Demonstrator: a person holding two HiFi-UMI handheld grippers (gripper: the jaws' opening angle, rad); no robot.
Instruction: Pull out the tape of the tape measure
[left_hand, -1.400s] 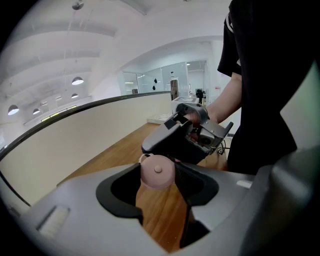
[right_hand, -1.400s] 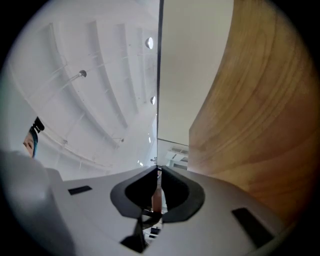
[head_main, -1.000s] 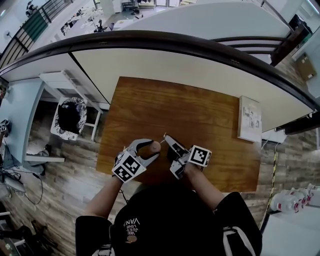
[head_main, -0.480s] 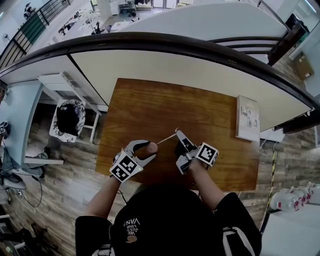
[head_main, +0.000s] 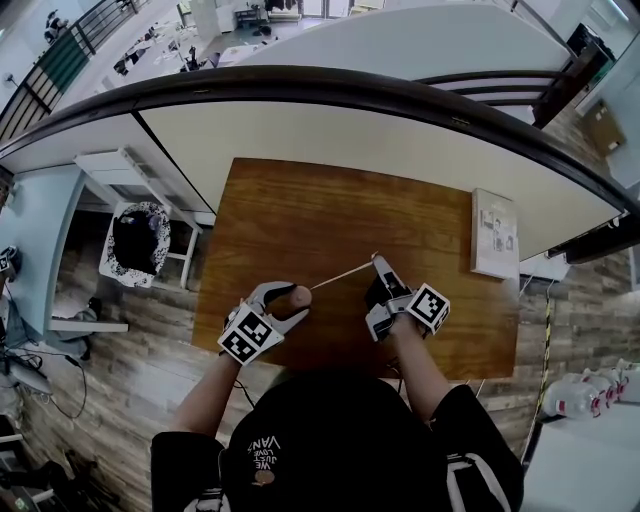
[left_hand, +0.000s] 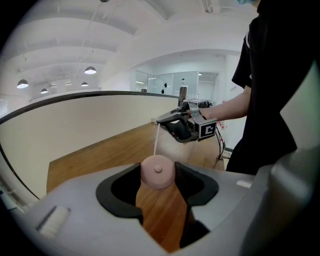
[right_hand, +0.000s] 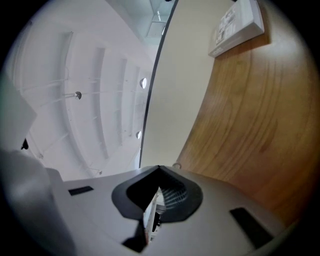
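Observation:
A round pinkish tape measure case (head_main: 299, 296) sits low over the wooden table (head_main: 300, 210), and my left gripper (head_main: 287, 302) is shut on its sides. The left gripper view shows the case (left_hand: 157, 172) wedged between the dark pads. A thin pale tape (head_main: 340, 274) runs from the case up and right to my right gripper (head_main: 377, 262), which is shut on the tape's end. From the left gripper, the tape (left_hand: 156, 140) rises to the right gripper (left_hand: 162, 120). In the right gripper view the jaws (right_hand: 159, 172) are pinched together on the white strip (right_hand: 150, 215).
A white flat box (head_main: 497, 236) lies at the table's right edge and also shows in the right gripper view (right_hand: 237, 25). A curved pale wall (head_main: 400, 140) borders the table's far side. A black bin (head_main: 140, 235) stands on the floor to the left.
My right gripper has moved to the right, away from the left one, and the tape between them has grown longer. The left gripper and the case have stayed put.

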